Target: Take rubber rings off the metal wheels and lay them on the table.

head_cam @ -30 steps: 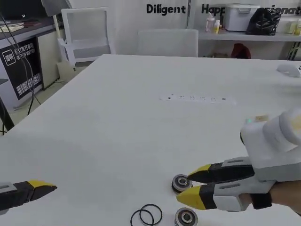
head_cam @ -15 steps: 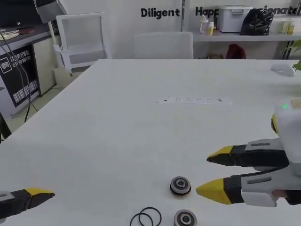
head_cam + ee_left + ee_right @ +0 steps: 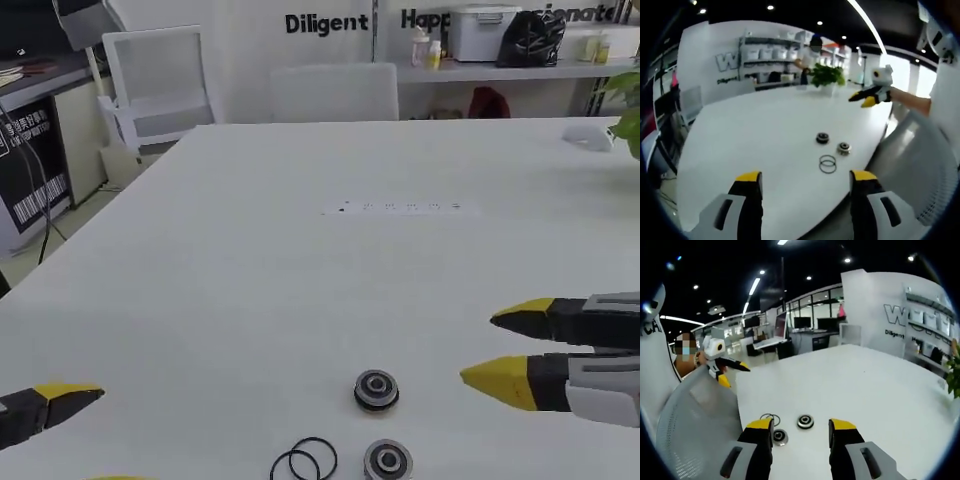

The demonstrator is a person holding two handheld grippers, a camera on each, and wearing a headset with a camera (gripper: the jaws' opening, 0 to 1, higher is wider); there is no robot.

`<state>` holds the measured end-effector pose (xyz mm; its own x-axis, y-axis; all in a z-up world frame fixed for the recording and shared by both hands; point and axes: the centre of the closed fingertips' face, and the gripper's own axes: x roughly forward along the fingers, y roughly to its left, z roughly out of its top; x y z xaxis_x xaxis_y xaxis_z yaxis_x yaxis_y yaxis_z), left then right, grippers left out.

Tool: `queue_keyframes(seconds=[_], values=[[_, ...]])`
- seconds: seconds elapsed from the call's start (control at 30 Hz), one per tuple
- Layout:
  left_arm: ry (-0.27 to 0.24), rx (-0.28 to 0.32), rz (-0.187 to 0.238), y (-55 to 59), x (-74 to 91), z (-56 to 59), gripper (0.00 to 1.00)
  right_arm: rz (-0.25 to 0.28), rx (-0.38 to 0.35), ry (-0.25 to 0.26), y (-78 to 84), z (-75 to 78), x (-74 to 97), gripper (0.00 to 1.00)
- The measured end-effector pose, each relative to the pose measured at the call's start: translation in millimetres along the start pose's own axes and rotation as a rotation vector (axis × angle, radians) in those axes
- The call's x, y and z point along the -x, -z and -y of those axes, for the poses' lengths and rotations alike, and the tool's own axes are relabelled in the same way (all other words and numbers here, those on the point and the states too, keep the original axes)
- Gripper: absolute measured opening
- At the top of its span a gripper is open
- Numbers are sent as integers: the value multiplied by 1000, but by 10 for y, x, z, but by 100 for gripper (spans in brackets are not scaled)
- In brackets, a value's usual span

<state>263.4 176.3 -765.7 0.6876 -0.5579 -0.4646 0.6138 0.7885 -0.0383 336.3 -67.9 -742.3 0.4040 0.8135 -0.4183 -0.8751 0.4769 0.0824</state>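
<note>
table (image 3: 300,260): white; all the task's things lie on it.
far metal wheel (image 3: 376,389): landmark; lies flat on the table.
near metal wheel (image 3: 386,459): just nearer the person than the far metal wheel, not touching it.
rubber rings (image 3: 304,460): 2, black, overlapping, flat on the table, left of and nearer than the far metal wheel.
right gripper (image 3: 480,349): right of the far metal wheel, clear of it; jaws spread, holding nothing.
left gripper (image 3: 806,176): well left of the far metal wheel; jaws wide apart, empty.
</note>
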Motion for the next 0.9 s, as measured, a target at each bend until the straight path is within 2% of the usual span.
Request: queue_keyframes(seconds=[0.13,0.23,0.3,0.33,0.57,0.7,0.9], values=[[10,-79,-11,-37,12,17,74,15,-35,21,56,36,56,42],[23,-92,-26,-83,21,38,75,23,-62,32,98,52,85,42],[32,-108,-22,-141,30,60,76,23,-71,39,130,62,97,42],[35,-129,-14,-217,37,83,76,25,-79,44,151,71,106,42],[58,-193,12,-515,54,146,75,38,-137,62,265,99,136,42],[77,-222,15,-610,42,192,75,34,-166,67,359,93,146,41],[105,-306,4,-734,-7,243,77,8,-189,77,514,89,146,41]])
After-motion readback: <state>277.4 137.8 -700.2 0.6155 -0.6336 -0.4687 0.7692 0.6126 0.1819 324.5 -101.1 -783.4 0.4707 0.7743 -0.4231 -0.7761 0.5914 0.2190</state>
